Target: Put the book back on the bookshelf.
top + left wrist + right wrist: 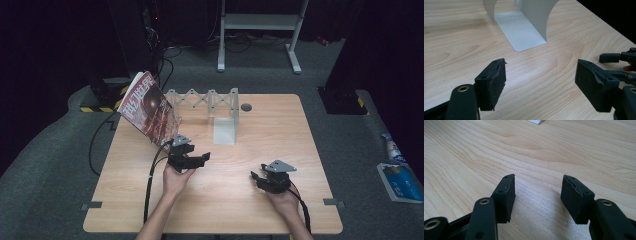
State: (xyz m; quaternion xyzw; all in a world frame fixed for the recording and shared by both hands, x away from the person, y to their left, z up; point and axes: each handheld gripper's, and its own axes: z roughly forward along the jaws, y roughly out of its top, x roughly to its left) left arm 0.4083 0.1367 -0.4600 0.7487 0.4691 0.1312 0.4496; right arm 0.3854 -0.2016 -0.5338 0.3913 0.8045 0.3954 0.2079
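Two bare forearms carry black grippers, the left gripper [202,159] and right gripper [256,177], each with brass-ringed screw holes, worn foam pads [495,83], grey triangular top plate and trailing black cable.

A magazine [148,109] leans tilted just beyond the left tongs [196,159], at the far left of the surface [260,200]. Large white characters run down its red cover, too blurred to read. Well off to the right of the right tongs [258,179], a blue packet [400,181] lies on the floor; its print is too small to read.
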